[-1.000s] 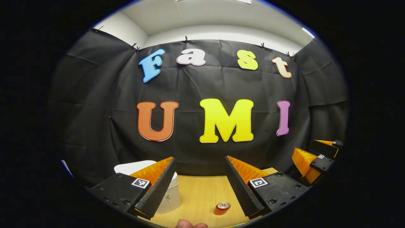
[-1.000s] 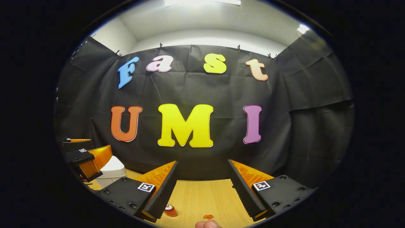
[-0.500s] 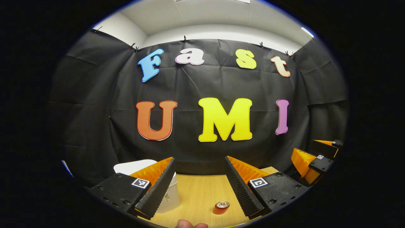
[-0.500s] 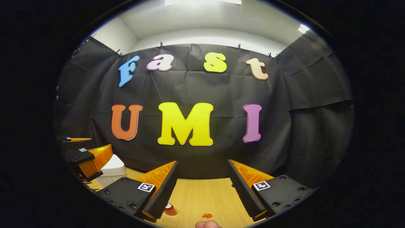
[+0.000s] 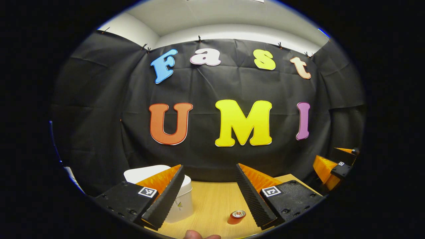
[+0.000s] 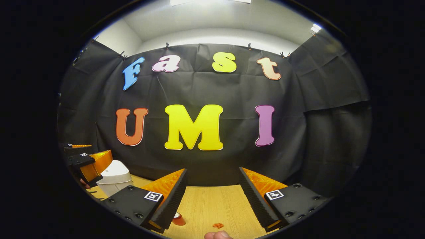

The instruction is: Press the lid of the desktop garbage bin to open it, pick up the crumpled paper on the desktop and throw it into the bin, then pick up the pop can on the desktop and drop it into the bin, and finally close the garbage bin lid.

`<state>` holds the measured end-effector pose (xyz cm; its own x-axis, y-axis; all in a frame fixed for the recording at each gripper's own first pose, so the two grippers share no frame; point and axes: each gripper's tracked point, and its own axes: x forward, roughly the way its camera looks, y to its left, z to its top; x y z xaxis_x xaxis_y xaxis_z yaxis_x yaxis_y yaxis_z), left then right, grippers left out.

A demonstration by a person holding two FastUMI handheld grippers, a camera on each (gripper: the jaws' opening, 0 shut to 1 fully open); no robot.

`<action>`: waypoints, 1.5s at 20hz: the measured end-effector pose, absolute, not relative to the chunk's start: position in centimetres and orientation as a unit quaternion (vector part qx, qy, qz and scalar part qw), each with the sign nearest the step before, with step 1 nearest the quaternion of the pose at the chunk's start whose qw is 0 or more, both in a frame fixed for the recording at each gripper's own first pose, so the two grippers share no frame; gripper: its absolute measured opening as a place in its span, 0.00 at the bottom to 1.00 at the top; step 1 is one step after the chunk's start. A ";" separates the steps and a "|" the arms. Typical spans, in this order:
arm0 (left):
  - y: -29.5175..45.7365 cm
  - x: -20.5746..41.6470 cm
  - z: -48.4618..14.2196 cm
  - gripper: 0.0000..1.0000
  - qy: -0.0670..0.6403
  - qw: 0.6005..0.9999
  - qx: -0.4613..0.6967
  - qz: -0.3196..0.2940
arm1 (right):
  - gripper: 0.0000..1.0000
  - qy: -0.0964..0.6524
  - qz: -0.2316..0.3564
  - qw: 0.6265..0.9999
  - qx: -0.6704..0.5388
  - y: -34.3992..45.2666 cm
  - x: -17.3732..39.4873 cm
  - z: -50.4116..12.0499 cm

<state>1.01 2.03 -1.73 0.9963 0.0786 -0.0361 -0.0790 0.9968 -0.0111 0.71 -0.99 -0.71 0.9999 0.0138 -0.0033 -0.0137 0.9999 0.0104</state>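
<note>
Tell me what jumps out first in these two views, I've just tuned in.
In the left gripper view, the left gripper is open over the wooden table, with the white bin, lid shut, behind one finger and the upright can by the other. In the right gripper view, the open right gripper hangs over a small orange scrap.

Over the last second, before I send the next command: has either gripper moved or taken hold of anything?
The left gripper shifted slightly left, toward the white plastic bin; nothing was gripped or released. The right gripper barely moved. Both remain open and empty, the small orange can upright on the wooden desktop, the bin lid shut.
</note>
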 end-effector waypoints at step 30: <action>16.8 8.9 -11.8 0.10 0.145 0.949 -0.030 0.278 | 0.96 0.020 0.072 0.997 -0.026 0.1 5.7 -1.6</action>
<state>8.86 16.82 -11.77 0.8039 0.5184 -0.2916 -0.5357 0.8441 0.0238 5.74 0.08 -1.64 0.9889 0.1418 -0.0433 -0.1439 0.9884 -0.0489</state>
